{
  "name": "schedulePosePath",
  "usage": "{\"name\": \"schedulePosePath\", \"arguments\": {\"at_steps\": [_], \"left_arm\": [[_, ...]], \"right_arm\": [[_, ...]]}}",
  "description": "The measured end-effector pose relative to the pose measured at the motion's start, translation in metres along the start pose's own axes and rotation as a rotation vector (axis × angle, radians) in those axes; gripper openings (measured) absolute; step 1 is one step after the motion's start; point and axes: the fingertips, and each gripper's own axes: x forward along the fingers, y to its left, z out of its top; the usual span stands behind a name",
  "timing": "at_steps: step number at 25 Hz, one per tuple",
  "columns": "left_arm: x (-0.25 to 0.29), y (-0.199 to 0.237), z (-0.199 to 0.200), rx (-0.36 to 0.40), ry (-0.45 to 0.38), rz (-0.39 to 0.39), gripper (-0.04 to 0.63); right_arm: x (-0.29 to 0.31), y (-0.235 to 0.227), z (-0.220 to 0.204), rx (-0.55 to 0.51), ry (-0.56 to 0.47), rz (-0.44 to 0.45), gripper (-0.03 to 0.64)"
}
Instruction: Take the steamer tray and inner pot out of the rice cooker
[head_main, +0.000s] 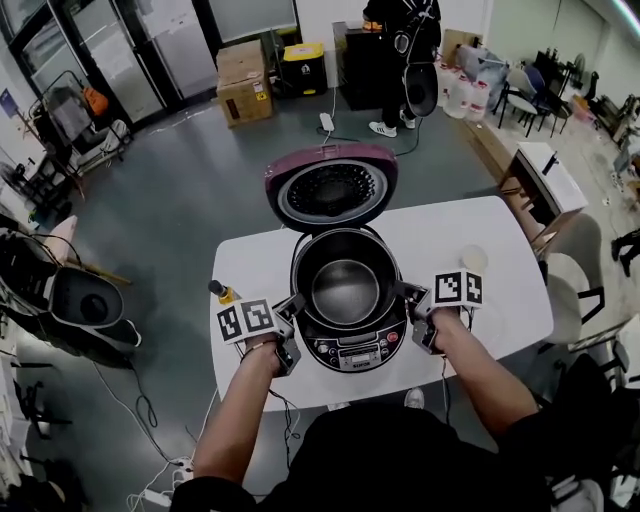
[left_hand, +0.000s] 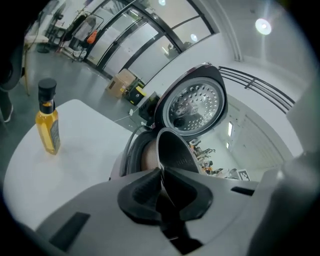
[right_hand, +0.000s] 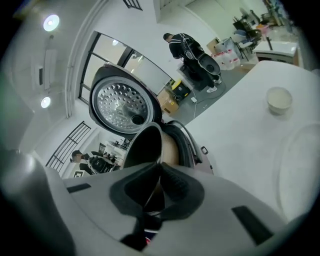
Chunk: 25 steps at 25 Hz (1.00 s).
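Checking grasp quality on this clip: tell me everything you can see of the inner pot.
The inner pot is a round bowl of bare, shiny grey metal with a thin rim. As far as the head view shows, it is empty. It stands upright inside the open rice cooker on the white table. The left tool and the right tool are each shut on its rim, at opposite sides.

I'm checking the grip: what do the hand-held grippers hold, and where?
The inner pot, by its rim: the left hand-held gripper clamps its left edge, the right hand-held gripper its right edge.
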Motion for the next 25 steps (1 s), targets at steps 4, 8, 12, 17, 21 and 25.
{"name": "schedulePosePath", "arguments": {"at_steps": [4, 8, 12, 17, 21, 25], "left_arm": [[-0.020, -0.017, 0.008, 0.052, -0.049, -0.020, 0.020], [-0.036, -0.041, 0.010, 0.098, -0.101, -0.036, 0.021], [-0.061, -0.060, 0.003, 0.188, -0.165, -0.035, 0.025], [-0.093, -0.091, -0.001, 0.251, -0.295, -0.053, 0.021], [-0.121, -0.104, -0.006, 0.289, -0.382, -0.034, 0.023], [-0.157, -0.106, -0.007, 0.295, -0.457, -0.029, 0.025]], "right_arm": [[-0.016, 0.022, 0.001, -0.024, -0.092, 0.022, 0.021], [-0.041, 0.046, 0.012, -0.088, -0.192, 0.046, 0.021], [-0.062, 0.068, 0.007, -0.193, -0.250, 0.053, 0.020], [-0.096, 0.096, 0.006, -0.310, -0.331, 0.062, 0.021], [-0.113, 0.122, -0.001, -0.374, -0.351, 0.100, 0.021], [-0.113, 0.150, -0.011, -0.401, -0.373, 0.171, 0.023]]}}
